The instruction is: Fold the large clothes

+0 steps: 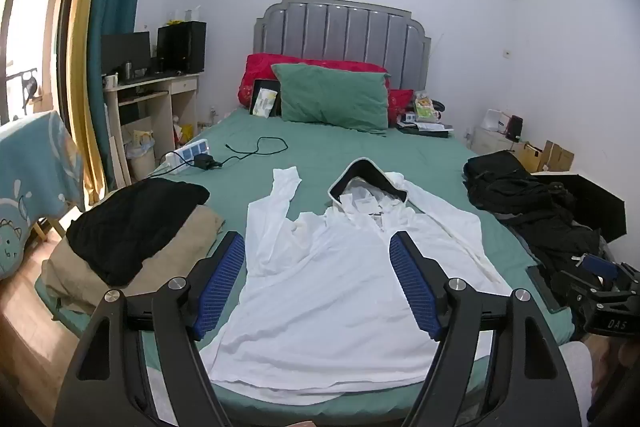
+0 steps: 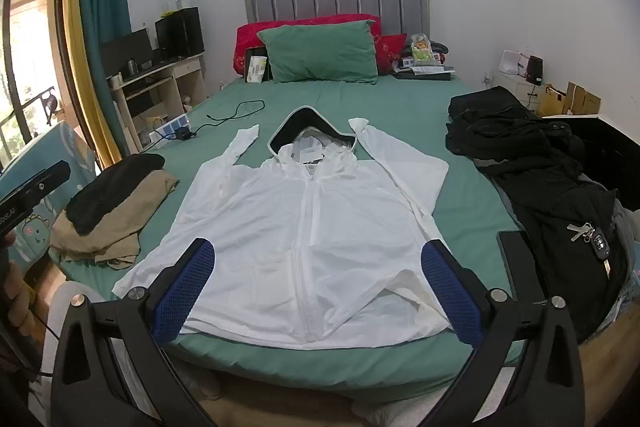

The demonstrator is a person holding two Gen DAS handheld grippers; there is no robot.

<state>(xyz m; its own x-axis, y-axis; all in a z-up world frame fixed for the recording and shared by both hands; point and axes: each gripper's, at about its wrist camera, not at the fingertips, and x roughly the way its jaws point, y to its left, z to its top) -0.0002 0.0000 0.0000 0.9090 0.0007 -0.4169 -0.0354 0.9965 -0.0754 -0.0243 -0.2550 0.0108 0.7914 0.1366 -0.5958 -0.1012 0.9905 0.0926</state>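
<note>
**Both jaws wide, nothing held**

Plainly, the left gripper (image 1: 316, 283) has its jaws spread wide, the blue pads well apart and gripping nothing. Between them and beyond lies the white jacket (image 1: 332, 287), spread on the green bed (image 1: 360, 151); whether the pads touch the cloth cannot be told from this view. Ahead of the jaws sits the hood (image 1: 366, 183), dark-lined, with paper tags showing inside it. Left of the left jaw lies a folded pile (image 1: 132, 243), black on tan. Right of the right jaw, a heap of black clothes (image 1: 536, 211) lies along the bed's edge.

Likewise the right gripper (image 2: 318, 291) stands as wide as it goes, jaws empty. The jacket (image 2: 304, 227) lies zip-up between and ahead of the jaws, its hem nearest them, its sleeves running away toward the hood (image 2: 312, 131). The right pad overlaps the jacket's lower right corner in the picture; contact cannot be told. Outside the left jaw sits the folded pile (image 2: 116, 211); outside the right jaw, the black clothes (image 2: 532, 163) with a bunch of keys (image 2: 592, 239) on top. Far ahead of the jaws a green pillow (image 2: 320, 53) leans at the headboard.
</note>
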